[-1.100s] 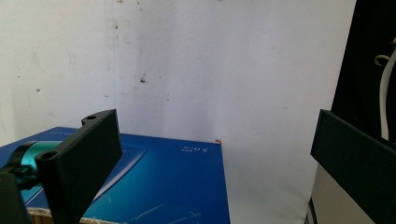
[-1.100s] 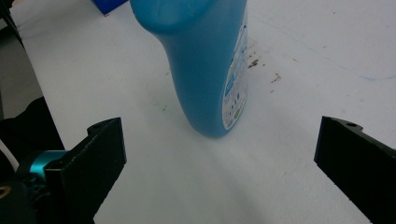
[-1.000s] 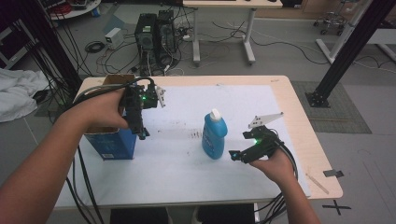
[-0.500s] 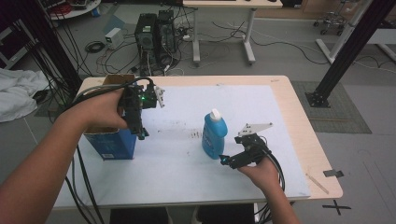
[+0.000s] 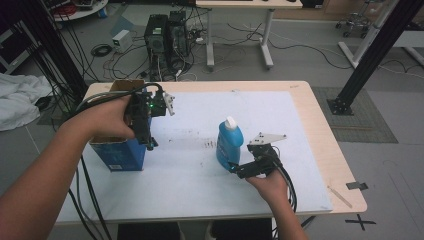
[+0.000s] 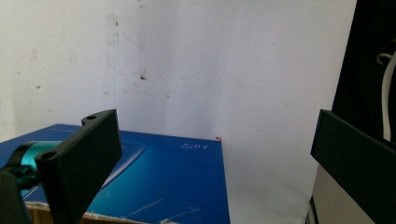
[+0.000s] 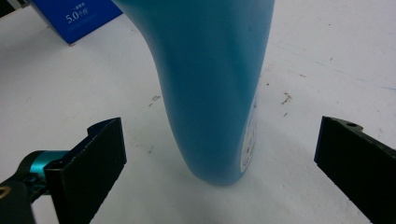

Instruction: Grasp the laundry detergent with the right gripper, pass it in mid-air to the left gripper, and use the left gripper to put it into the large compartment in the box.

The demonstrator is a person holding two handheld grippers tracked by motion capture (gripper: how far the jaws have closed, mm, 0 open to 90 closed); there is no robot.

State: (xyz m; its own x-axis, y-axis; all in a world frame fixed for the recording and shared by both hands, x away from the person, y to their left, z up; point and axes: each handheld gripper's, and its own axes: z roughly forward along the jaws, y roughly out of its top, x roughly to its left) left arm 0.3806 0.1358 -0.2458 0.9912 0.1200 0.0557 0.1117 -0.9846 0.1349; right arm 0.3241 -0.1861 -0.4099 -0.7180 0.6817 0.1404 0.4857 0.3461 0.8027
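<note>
- Two black jaws of the right gripper [image 7: 219,172] stand spread wide on either side of the tall blue plastic bottle with a white cap [image 5: 229,143], not touching it; a low squeeze near its base could tip it.
- The bottle stands upright mid-table on the white sheet [image 5: 240,107], long axis vertical, cap upward.
- The left gripper [image 5: 144,120], jaws also spread, hangs above the blue cardboard box [image 5: 120,152].

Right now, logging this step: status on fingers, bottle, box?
Right gripper open, fingers either side of upright blue bottle, no contact. Left gripper open over blue box. Nothing between.
</note>
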